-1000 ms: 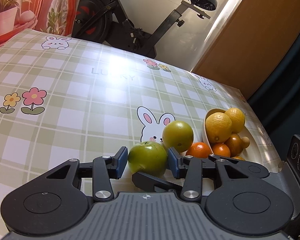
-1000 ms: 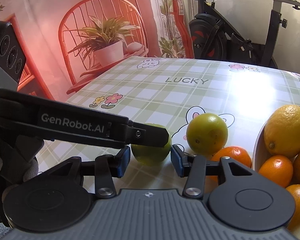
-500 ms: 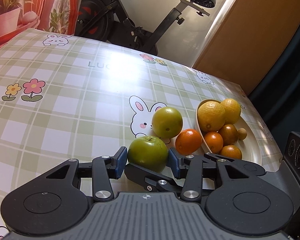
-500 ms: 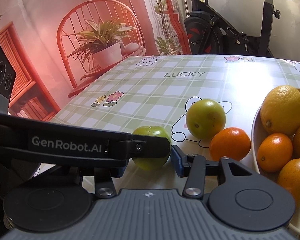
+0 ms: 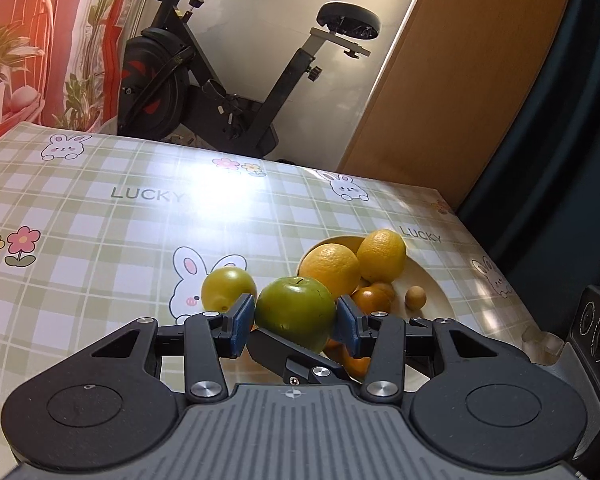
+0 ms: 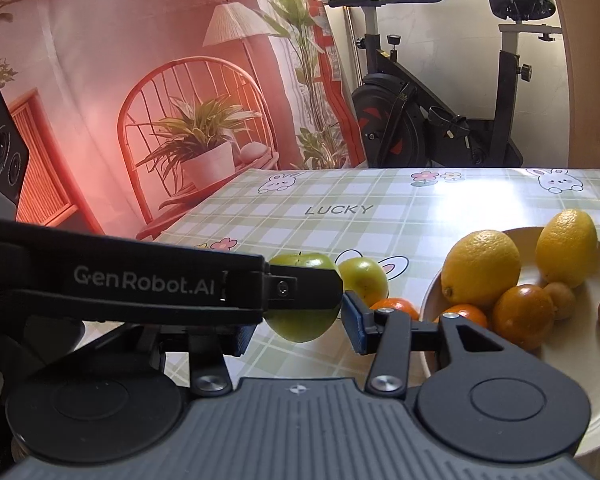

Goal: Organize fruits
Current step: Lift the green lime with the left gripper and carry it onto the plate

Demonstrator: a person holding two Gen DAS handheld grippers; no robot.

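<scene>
Left wrist | left tool clamps green apple | right tool spread, empty

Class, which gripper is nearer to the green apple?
Left. The left gripper has its jaws closed on the green apple; the right gripper sits open just behind it, not gripping.
</scene>
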